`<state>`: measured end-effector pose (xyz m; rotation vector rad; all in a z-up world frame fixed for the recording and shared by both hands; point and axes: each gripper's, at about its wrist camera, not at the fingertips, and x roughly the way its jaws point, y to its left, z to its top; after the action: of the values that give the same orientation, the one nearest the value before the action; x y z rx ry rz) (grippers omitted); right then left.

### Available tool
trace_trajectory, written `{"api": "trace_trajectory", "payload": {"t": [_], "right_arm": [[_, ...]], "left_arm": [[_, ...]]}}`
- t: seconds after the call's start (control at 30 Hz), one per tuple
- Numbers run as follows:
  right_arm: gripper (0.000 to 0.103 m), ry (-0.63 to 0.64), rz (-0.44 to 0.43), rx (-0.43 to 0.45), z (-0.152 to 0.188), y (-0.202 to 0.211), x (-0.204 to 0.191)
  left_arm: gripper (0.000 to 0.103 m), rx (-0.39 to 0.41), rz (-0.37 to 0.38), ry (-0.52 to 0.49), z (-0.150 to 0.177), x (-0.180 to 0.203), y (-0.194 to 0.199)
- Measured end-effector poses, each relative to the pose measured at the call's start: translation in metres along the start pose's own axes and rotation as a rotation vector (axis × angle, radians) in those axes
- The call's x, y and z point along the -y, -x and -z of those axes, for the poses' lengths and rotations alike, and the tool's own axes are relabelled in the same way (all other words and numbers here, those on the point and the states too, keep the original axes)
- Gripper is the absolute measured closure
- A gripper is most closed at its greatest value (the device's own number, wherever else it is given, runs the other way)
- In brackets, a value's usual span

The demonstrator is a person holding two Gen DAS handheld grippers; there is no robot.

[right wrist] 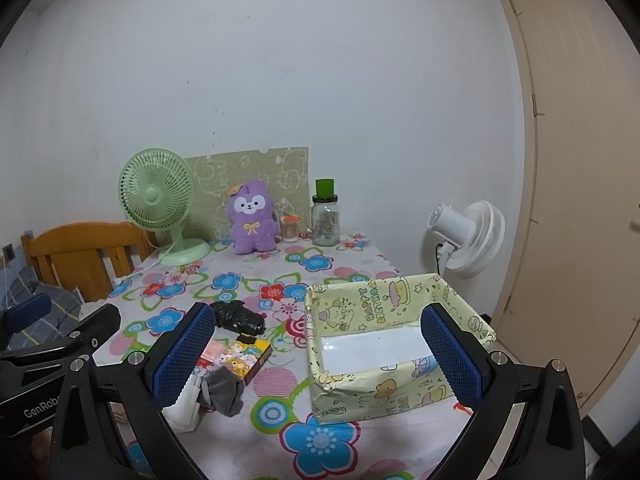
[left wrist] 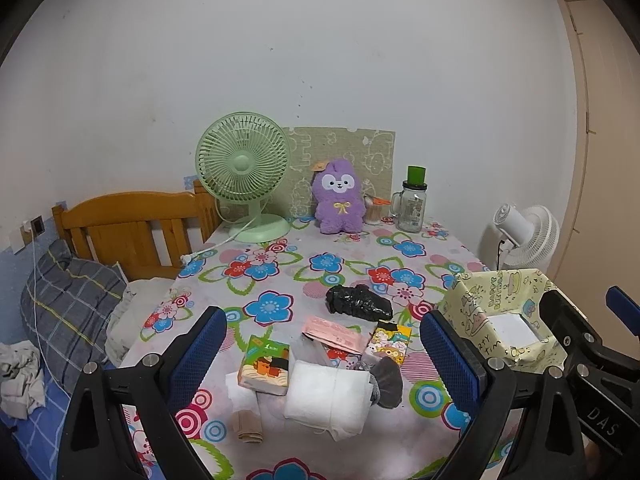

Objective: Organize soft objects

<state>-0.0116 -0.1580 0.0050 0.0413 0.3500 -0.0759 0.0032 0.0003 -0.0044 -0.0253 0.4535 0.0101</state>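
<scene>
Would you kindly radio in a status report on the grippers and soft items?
Left gripper open, right gripper open, both empty. Folded white cloth on floral table; yellow cartoon-print box holds nothing. Path unobstructed.

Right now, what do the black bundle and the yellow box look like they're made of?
Black bundle: probably thin plastic film, crinkled and glossy with highlights.
Yellow box: seemingly cardboard wrapped in printed cartoon paper, matte, with creased, dented corners; its floor looks white and smooth.
</scene>
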Motion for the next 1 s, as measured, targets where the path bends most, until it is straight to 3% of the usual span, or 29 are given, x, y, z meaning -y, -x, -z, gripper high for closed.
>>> {"api": "trace_trajectory", "payload": {"t": [1.0], "right_arm": [[0.000,-0.002,0.021,0.000,-0.0021,0.0024,0.0013]], "left_arm": [[0.009,0.002,0.025,-0.006,0.0027,0.0048,0.0011]]}}
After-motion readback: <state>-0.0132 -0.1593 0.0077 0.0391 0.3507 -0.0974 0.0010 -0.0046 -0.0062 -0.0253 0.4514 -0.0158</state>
